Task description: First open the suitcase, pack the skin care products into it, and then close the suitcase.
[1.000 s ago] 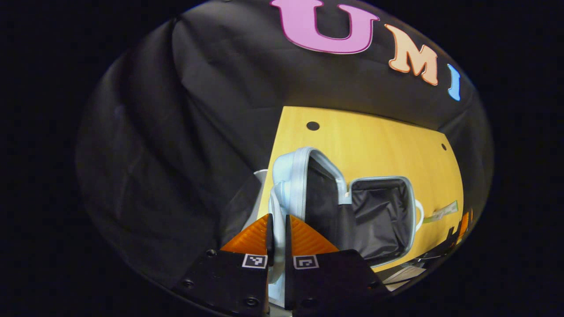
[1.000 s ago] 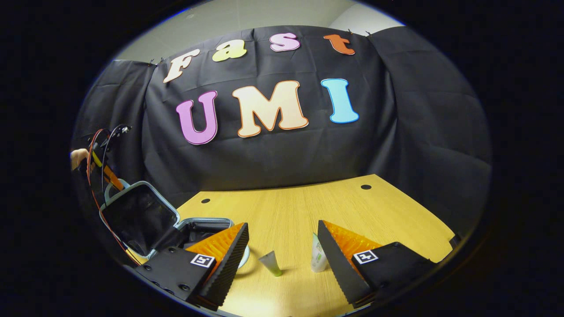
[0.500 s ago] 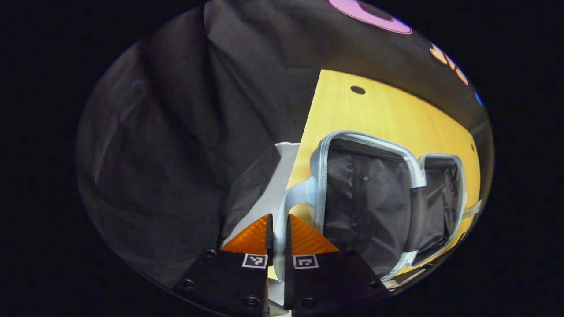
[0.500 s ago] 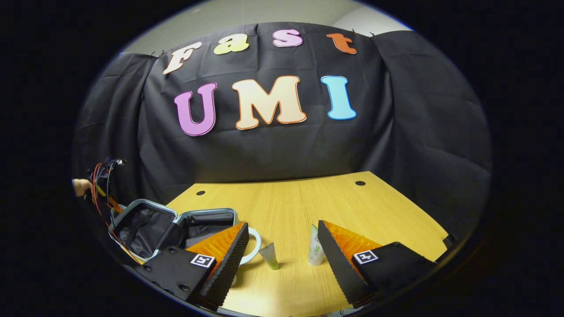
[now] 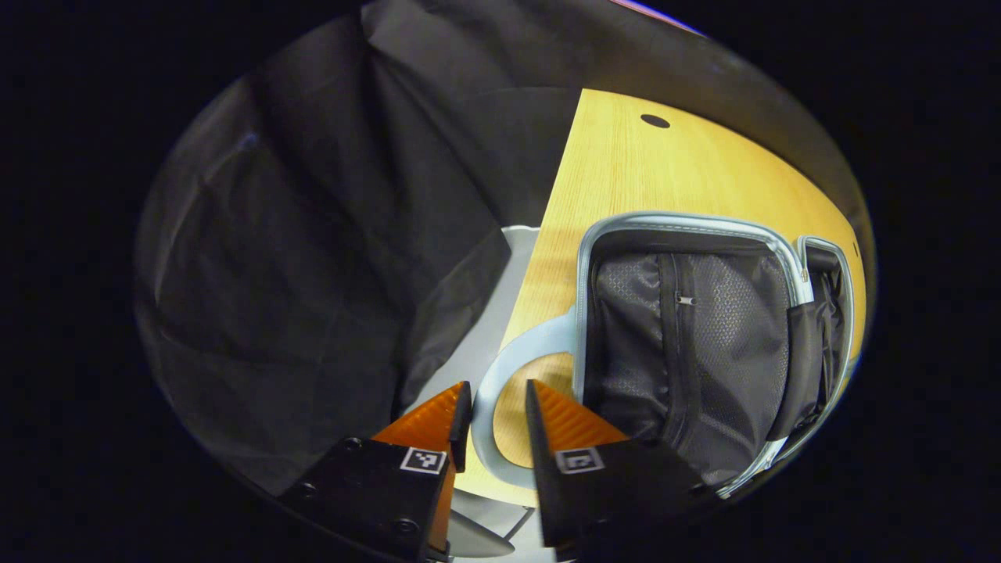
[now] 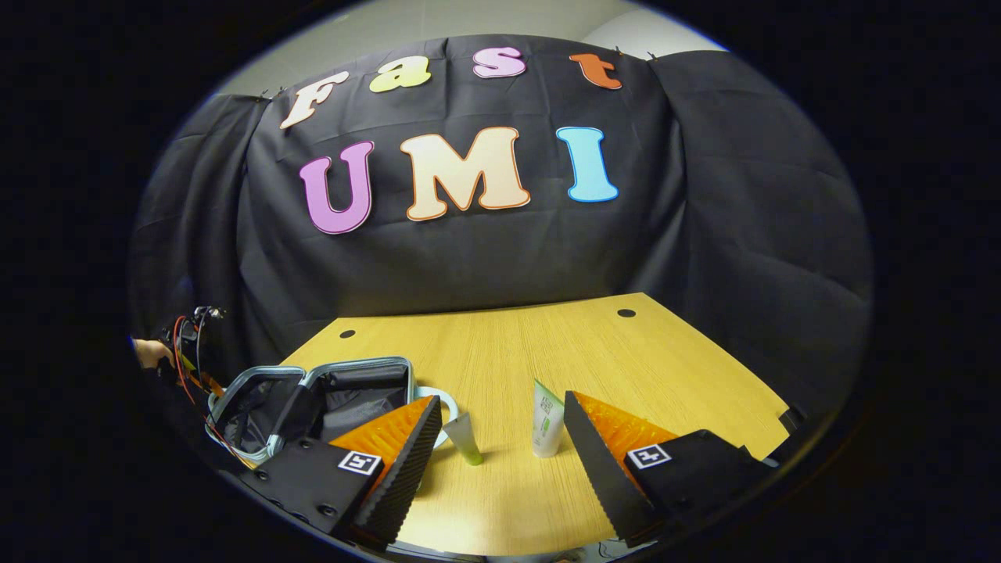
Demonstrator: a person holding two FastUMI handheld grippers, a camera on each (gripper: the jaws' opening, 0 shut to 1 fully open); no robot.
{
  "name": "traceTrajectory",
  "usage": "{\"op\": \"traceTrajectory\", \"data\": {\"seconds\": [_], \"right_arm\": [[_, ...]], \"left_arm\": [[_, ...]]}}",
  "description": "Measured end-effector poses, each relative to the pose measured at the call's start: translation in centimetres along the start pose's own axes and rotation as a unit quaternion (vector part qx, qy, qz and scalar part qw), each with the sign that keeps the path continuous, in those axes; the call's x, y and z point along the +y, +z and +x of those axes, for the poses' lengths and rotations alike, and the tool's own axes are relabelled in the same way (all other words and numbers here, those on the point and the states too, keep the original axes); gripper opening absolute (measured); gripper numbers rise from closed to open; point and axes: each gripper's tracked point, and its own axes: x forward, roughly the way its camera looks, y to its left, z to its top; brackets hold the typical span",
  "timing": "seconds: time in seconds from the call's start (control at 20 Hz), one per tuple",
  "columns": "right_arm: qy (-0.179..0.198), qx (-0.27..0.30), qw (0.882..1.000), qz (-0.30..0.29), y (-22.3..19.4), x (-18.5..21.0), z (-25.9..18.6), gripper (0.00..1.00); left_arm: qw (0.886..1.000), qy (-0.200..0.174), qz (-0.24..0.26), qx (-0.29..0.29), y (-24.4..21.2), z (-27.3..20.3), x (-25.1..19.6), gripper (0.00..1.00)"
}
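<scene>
On the wooden table [image 6: 547, 344], the suitcase [image 5: 688, 344] lies fully open, its two halves flat with the dark lining facing up. In the left gripper view its far half is cut off at the picture edge, and the lining hides whatever is inside. In the right gripper view the suitcase [image 6: 328, 399] sits at the table's left end, partly covered by that gripper's own left finger.

The left gripper [image 5: 493, 399] sits at the suitcase's near end with its fingers slightly apart, one on each side of the pale handle [image 5: 489, 375]. Neither finger presses on the handle. Half a second earlier the fingers were clamped on it and the lid was only nearly down; one second earlier the lid stood upright. The lid now rests on the table.

The right gripper [image 6: 500, 438] hovers to the right of the suitcase with its fingers spread wide, holding nothing. Between them, on the table, are a small green tube [image 6: 464, 439], nearer the suitcase, and a taller white tube [image 6: 547, 418] standing on its cap beside it. Both sit outside the suitcase. Their print is too small to make out.

At the far left of the right gripper view, beyond the suitcase, a hand [image 6: 148, 353] and red cables [image 6: 188, 344] are partly cut off.
</scene>
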Motion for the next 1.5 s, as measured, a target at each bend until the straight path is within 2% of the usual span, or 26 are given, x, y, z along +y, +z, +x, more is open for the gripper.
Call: {"op": "traceTrajectory", "data": {"seconds": [0.05,0.2,0.3,0.35,0.4,0.6,0.65,0.7,0.9,1.05,1.25,1.5], "right_arm": [[0.003,0.001,1.000,0.001,-0.2,-0.2,0.1,0.98],[0.016,0.002,1.000,-0.001,-0.1,-1.0,0.7,0.98],[0.030,0.006,1.000,-0.002,0.0,-1.9,1.2,0.98],[0.037,0.010,0.999,-0.003,-0.1,-2.4,1.5,0.98],[0.045,0.013,0.999,-0.004,-0.1,-2.9,1.9,0.98],[0.083,0.033,0.996,-0.025,-0.4,-5.2,3.4,0.98],[0.093,0.038,0.994,-0.030,-0.6,-5.7,3.8,0.94],[0.102,0.042,0.993,-0.034,-0.7,-6.2,4.1,0.98],[0.145,0.059,0.987,-0.041,-1.4,-7.4,5.0,0.98],[0.188,0.084,0.977,-0.056,-2.7,-7.5,5.4,0.98],[0.237,0.111,0.961,-0.090,-4.6,-8.9,5.3,0.98],[0.279,0.130,0.943,-0.127,-6.6,-9.2,7.0,0.98]], "left_arm": [[1.000,0.014,0.010,-0.010,0.4,-0.8,0.2,0.39],[0.996,0.058,0.037,-0.055,2.1,-4.3,-0.2,0.92],[0.991,0.084,0.055,-0.091,3.0,-7.1,-1.4,0.95],[0.989,0.086,0.061,-0.104,3.2,-8.4,-2.5,1.00],[0.988,0.082,0.062,-0.115,3.3,-9.7,-4.2,0.96],[0.985,0.043,0.054,-0.157,2.4,-14.4,-12.4,0.96],[0.985,0.034,0.056,-0.159,1.7,-15.3,-14.6,0.96],[0.985,0.024,0.058,-0.164,1.1,-16.3,-16.7,0.96],[0.984,-0.035,0.062,-0.164,-2.6,-19.8,-27.0,0.96],[0.980,-0.073,0.076,-0.169,-5.2,-21.8,-34.5,0.96],[0.966,-0.143,0.066,-0.203,-7.8,-23.3,-44.2,0.96],[0.957,-0.196,0.037,-0.211,-10.7,-22.3,-51.8,0.96]]}}
